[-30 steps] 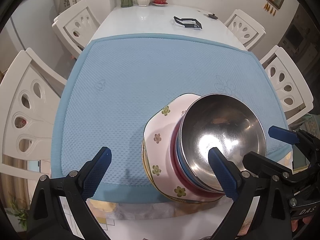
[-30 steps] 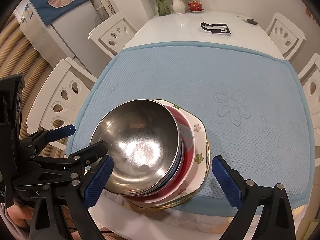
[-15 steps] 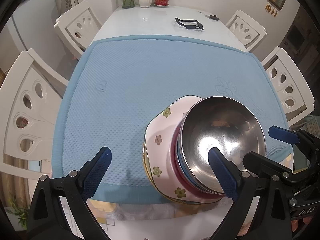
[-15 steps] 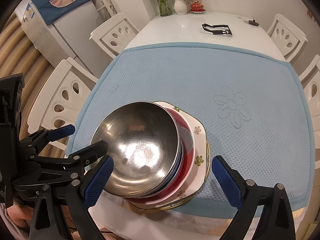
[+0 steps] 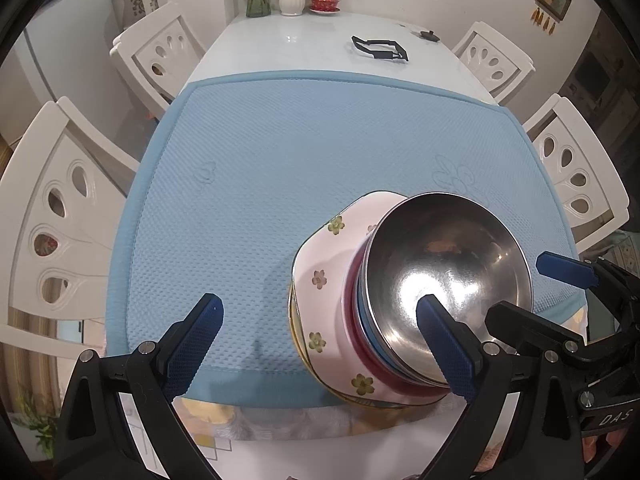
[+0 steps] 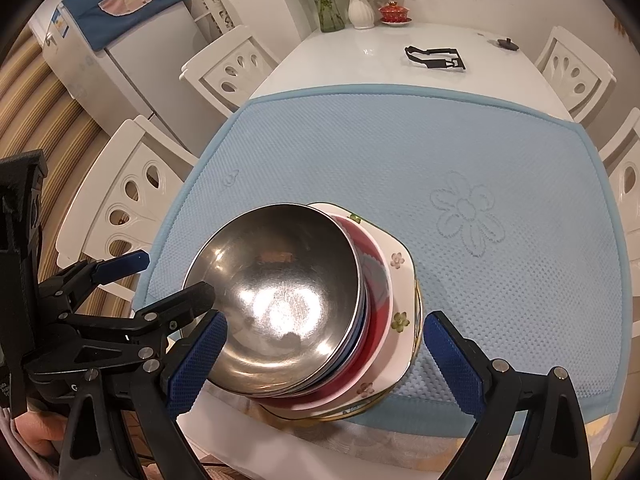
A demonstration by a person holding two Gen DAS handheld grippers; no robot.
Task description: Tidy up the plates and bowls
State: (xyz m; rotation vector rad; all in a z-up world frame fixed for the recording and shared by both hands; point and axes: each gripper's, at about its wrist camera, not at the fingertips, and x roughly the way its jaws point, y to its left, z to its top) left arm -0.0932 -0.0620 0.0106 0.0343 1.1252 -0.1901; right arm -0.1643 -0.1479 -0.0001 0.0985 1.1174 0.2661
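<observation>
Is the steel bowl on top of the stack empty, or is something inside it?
Empty. The steel bowl shows only bare shiny metal with light reflections inside, in both wrist views. It sits uppermost on the stack of dishes.

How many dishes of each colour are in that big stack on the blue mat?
Silver metal bowl: 1
Blue dish: 1
Red dish: 1
White flowered plate: 1
Gold-rimmed plate at the bottom: 1
Total: 5 that show; any others hidden in the stack cannot be told.
</observation>
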